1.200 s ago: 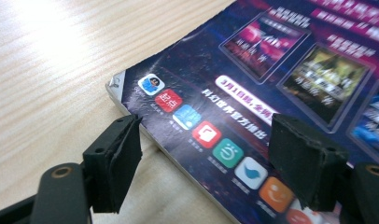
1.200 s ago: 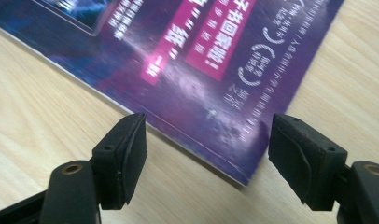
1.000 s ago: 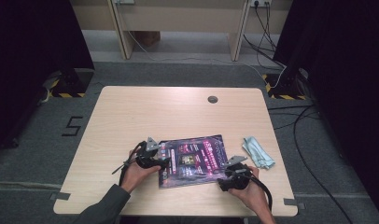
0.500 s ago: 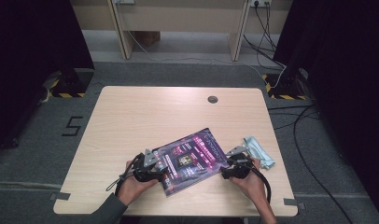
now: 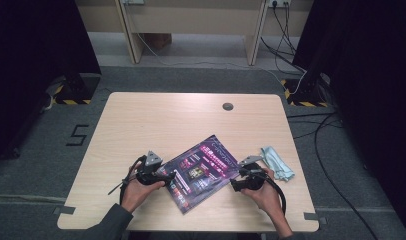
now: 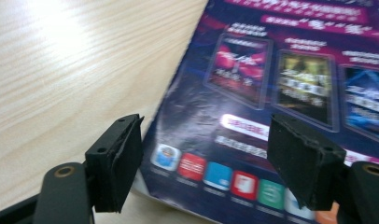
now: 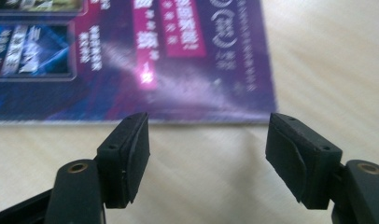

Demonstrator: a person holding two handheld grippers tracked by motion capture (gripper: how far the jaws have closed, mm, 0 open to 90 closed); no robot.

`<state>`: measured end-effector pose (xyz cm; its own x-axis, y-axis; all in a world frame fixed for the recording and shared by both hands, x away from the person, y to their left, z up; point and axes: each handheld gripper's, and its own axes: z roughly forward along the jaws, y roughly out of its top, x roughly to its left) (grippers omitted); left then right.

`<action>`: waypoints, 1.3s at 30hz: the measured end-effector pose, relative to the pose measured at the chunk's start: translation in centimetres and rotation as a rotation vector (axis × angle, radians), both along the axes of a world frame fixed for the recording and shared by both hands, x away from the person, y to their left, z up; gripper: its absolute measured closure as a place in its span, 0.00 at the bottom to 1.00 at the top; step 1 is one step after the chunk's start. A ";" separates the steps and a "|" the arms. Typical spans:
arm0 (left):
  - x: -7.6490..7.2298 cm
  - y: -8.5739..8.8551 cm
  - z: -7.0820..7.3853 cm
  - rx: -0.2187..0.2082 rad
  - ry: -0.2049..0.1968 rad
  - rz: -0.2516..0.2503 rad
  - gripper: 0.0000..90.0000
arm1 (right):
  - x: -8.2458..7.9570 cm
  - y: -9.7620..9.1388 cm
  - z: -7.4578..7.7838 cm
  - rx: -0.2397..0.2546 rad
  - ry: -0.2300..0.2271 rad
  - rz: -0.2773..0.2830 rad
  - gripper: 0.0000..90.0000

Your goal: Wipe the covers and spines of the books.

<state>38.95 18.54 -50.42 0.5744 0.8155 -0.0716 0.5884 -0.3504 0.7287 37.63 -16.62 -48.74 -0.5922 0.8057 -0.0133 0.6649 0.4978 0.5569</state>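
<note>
Two hand-held grippers, left (image 5: 167, 176) and right (image 5: 234, 184), released at nine and three o'clock of booklet (image 5: 201, 170) on desk (image 5: 156, 120), flanking to square it.

Place: a lab or recording room, as I read it from the high view — nothing homely about it.
Floor: grey carpet (image 5: 201, 80), with a "5" marked on it (image 5: 78, 135) and strips of tape by the table's corners (image 5: 64, 210).
Hazard marks: yellow-and-black striped feet (image 5: 71, 95) at the base of stands on either side.
Surround: black curtains (image 5: 36, 50) closing off left and right — a screened bay.
Cabling: leads (image 5: 286, 35) running from wall sockets across the floor.
Bench: I work at one plain wooden table (image 5: 156, 120) with a cable grommet (image 5: 228, 106).
</note>
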 end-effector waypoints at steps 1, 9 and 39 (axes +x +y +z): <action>0.3 0.0 -0.2 0.001 0.005 0.000 0.29 | -0.2 0.0 -0.1 0.004 0.010 0.003 0.35; 1.0 0.3 -0.5 -0.043 0.077 -0.025 0.31 | -0.4 0.6 -0.3 0.023 0.026 0.024 0.35; -7.9 -0.8 -0.1 -0.036 0.130 -0.160 0.33 | 4.1 3.5 -0.8 0.118 0.043 0.000 0.31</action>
<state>31.06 17.78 -50.57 0.6804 0.7102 -0.1807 0.6169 -0.4221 0.6643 41.73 -13.13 -49.57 -0.5902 0.8002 0.1067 0.6892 0.4307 0.5826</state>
